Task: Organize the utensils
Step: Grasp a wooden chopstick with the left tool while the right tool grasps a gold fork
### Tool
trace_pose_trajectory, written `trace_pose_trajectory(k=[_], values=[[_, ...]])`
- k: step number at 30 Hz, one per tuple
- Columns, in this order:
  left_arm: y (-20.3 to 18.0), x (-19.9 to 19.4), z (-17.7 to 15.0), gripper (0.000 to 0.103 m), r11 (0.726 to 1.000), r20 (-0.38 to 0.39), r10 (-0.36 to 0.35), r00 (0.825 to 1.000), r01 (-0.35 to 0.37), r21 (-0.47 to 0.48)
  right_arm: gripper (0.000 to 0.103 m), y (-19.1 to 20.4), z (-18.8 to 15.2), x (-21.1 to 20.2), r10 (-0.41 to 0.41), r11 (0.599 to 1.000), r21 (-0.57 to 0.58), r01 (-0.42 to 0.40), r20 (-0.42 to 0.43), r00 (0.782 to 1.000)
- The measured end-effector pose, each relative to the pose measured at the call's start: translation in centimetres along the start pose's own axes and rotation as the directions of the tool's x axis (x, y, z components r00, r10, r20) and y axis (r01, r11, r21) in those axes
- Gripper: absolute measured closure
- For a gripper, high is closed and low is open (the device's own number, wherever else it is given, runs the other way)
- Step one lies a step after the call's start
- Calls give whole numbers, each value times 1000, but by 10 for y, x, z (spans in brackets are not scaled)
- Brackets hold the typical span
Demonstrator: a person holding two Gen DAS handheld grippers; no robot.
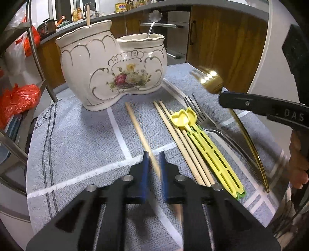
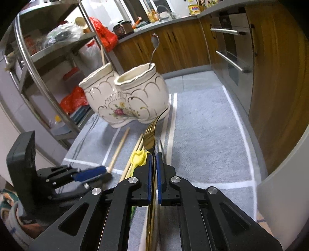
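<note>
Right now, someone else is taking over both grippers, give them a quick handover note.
Left gripper: shut on a single wooden chopstick, lying apart from the rest.
Right gripper: shut on the gold fork, tines pointing toward the holder.
Ceramic holder stands on the grey mat; its left pot has a wooden stick, its right pot a spoon.
Left on the mat: chopstick bundle, yellow clips, silver fork.
Next, probably: drop both held pieces into the holder.
</note>
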State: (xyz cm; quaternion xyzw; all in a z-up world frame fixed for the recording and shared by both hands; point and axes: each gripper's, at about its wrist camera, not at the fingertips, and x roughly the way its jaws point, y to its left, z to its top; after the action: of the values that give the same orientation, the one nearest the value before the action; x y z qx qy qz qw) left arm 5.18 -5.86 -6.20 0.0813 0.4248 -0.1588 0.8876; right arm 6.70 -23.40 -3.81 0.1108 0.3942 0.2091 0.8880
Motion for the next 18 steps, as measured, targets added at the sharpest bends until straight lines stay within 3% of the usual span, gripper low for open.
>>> trace_pose_trajectory(k=[10, 18], values=[[18, -17, -10, 97, 996, -32, -4, 999, 7, 91, 98, -26, -3, 3, -46, 999, 6, 47, -63, 997], [34, -25, -25, 97, 997, -49, -21, 999, 25, 78, 98, -32, -11, 13, -49, 999, -8, 48, -123, 991]])
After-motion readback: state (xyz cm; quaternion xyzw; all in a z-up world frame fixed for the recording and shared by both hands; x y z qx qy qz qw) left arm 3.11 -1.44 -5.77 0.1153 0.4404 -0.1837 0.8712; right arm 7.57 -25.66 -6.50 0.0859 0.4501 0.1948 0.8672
